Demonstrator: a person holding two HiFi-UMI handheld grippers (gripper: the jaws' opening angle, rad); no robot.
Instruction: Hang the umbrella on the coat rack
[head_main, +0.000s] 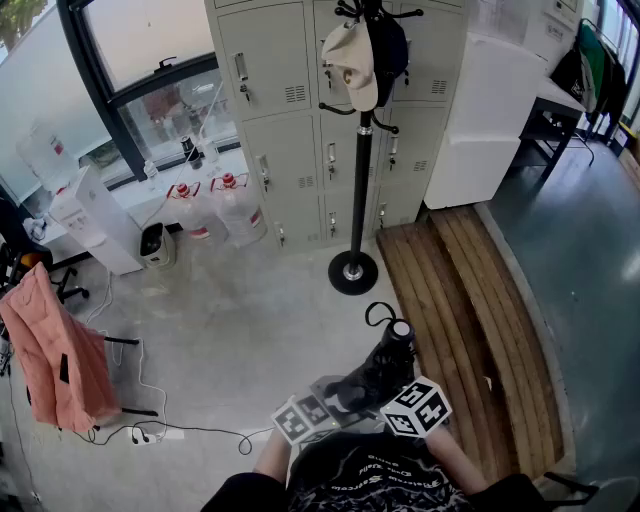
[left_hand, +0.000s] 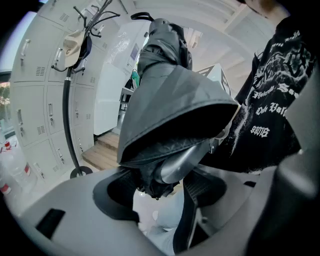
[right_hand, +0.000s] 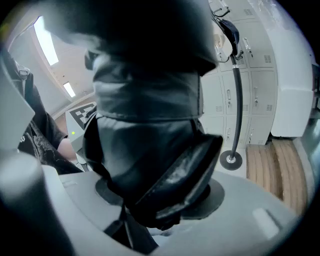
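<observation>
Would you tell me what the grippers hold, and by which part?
Left gripper and right gripper both clamp the folded black fabric umbrella by its canopy, handle free.

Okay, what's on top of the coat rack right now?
A cream cap hangs high on the coat rack. Behind it is a dark item, partly covered by the cap, so I can't tell what it is.

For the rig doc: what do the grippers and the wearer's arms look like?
The left gripper and right gripper have grey plastic bodies with dark pads on the fingers. Each carries a white cube, left and right, with black square markers. The person wears a black T-shirt with white lettering.
</observation>
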